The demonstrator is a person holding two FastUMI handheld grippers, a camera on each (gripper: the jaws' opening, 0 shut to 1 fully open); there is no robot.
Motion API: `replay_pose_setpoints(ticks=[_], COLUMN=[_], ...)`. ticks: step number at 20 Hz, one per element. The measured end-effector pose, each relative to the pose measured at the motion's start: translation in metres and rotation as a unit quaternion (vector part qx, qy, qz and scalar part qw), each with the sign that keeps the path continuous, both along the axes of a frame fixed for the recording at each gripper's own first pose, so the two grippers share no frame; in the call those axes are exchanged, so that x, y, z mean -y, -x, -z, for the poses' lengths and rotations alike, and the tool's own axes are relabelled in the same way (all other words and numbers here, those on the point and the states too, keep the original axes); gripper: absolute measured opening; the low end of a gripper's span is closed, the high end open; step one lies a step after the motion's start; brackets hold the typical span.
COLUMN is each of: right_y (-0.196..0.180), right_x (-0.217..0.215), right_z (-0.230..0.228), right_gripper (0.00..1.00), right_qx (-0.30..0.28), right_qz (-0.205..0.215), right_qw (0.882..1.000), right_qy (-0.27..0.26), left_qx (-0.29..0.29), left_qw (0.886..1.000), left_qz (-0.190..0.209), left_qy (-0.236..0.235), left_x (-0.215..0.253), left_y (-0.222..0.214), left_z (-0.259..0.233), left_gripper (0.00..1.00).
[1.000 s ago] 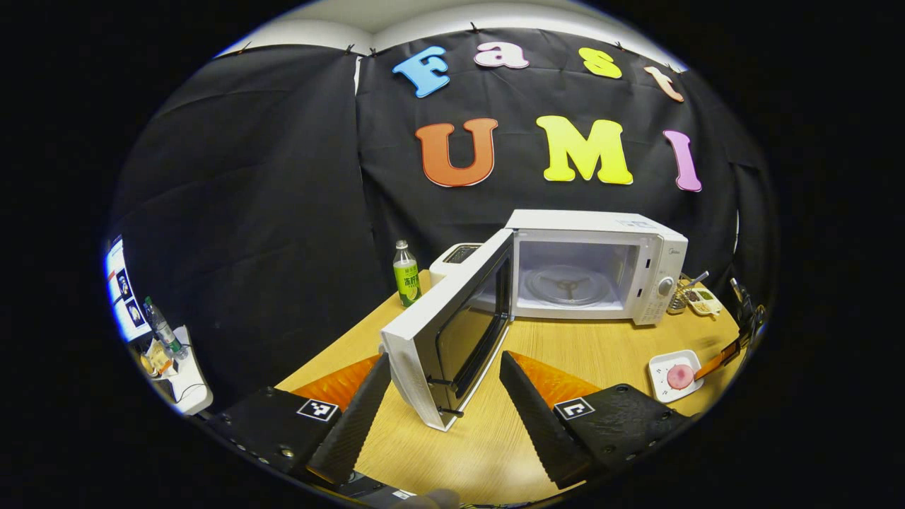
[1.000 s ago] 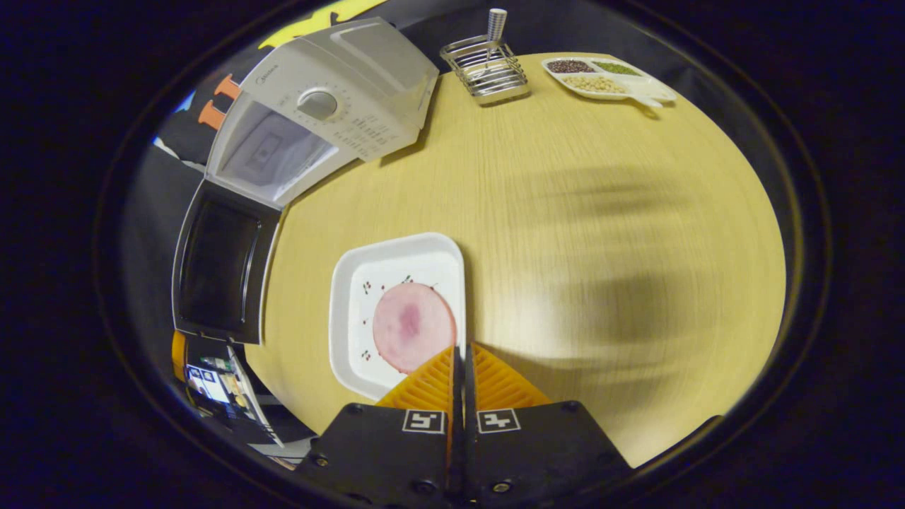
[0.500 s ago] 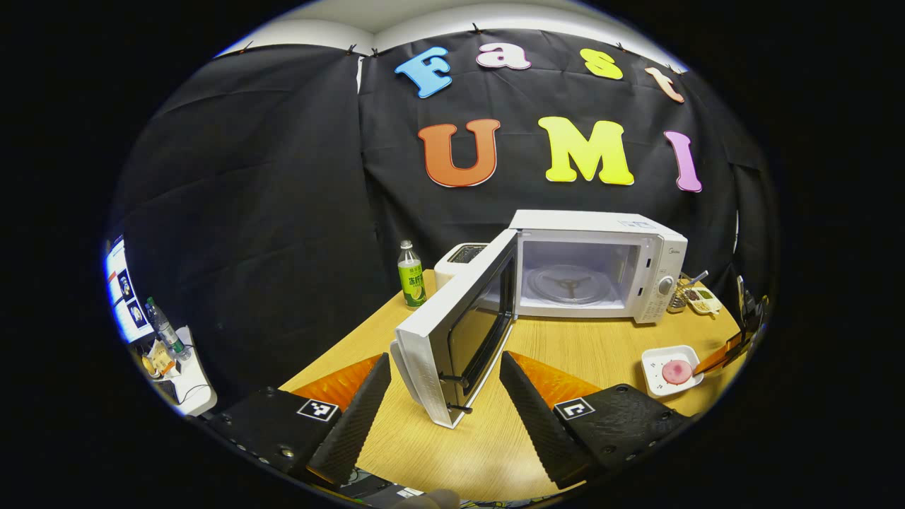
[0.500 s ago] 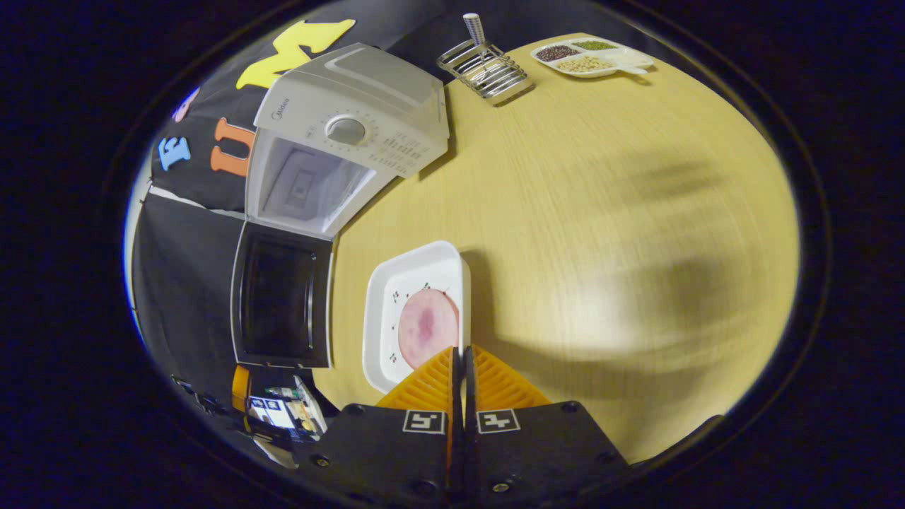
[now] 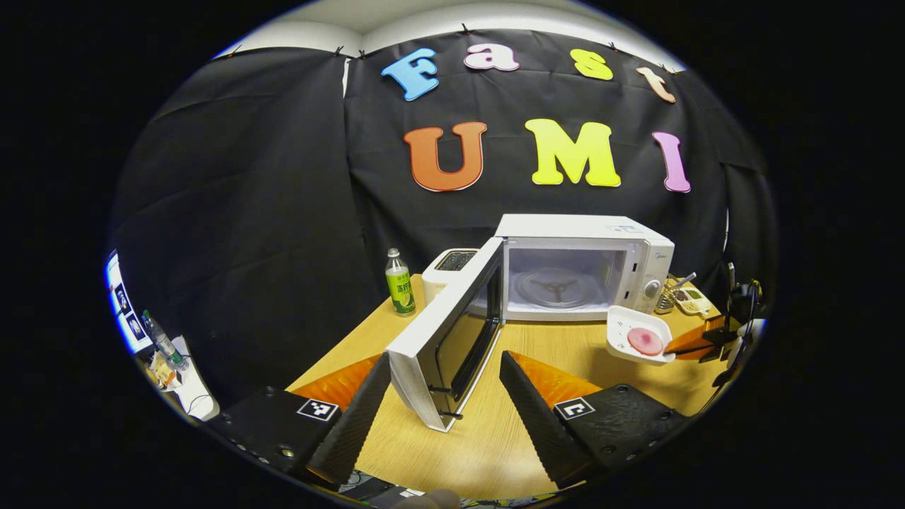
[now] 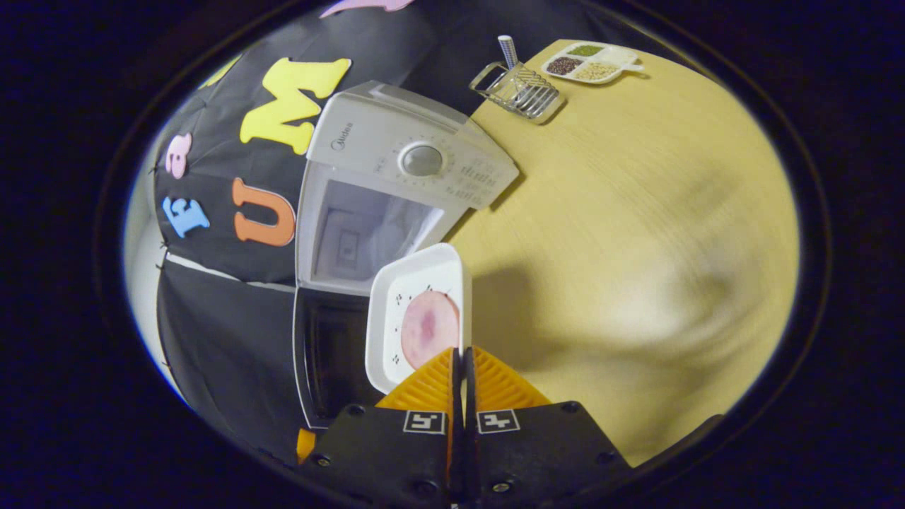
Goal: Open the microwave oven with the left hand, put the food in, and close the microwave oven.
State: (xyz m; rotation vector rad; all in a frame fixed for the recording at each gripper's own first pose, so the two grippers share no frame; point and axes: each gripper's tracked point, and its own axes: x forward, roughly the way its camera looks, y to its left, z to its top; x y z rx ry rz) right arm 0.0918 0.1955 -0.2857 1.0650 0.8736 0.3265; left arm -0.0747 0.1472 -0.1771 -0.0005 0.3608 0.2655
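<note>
Since half a second ago my right gripper (image 6: 463,351) has lifted the white plate (image 6: 417,283) with the pink food (image 6: 428,326) off the table (image 6: 636,233); in the left gripper view the plate (image 5: 636,332) now hangs in the air just before the microwave oven (image 5: 583,265). Right jaws are clenched on the plate's rim. My left gripper (image 5: 444,367) holds its jaws wide apart, grasping nothing, with the free edge of the open door (image 5: 445,339) between them.
</note>
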Motion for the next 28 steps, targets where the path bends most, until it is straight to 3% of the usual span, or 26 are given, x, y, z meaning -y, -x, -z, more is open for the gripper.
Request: replay_pose_setpoints(ticks=[3,8,13,18,23,26,28], right_y=[-0.031,-0.093,-0.138,-0.187,-0.227,-0.237,-0.241], right_x=[-0.040,-0.095,-0.140,-0.155,-0.152,-0.156,-0.162], right_z=[-0.018,-0.014,0.004,-0.001,0.028,0.012,-0.004], right_gripper=[0.04,0.03,0.03,0.04,0.04,0.06,0.15], right_qx=[0.020,0.062,0.041,0.059,0.036,0.081,0.128], right_qz=[0.036,0.108,0.196,0.271,0.319,0.318,0.306], right_qw=[0.999,0.992,0.979,0.961,0.947,0.944,0.943], right_qy=[-0.027,-0.019,-0.029,-0.014,-0.011,-0.019,-0.028], left_qx=[0.004,0.021,0.014,0.014,0.000,-0.009,-0.013], left_qw=[1.000,0.999,1.000,1.000,1.000,1.000,1.000], left_qz=[0.014,0.027,0.027,0.021,0.008,0.000,-0.001], left_qy=[-0.009,-0.004,0.003,-0.001,0.007,0.015,0.019], left_x=[0.004,0.014,0.014,0.007,-0.006,-0.013,-0.017], left_y=[-0.004,-0.012,-0.013,-0.013,-0.004,-0.002,-0.003], left_z=[-0.007,-0.017,-0.011,-0.012,-0.002,0.008,0.011], left_gripper=[0.95,0.95,0.95,0.95,0.95,0.95,0.95])
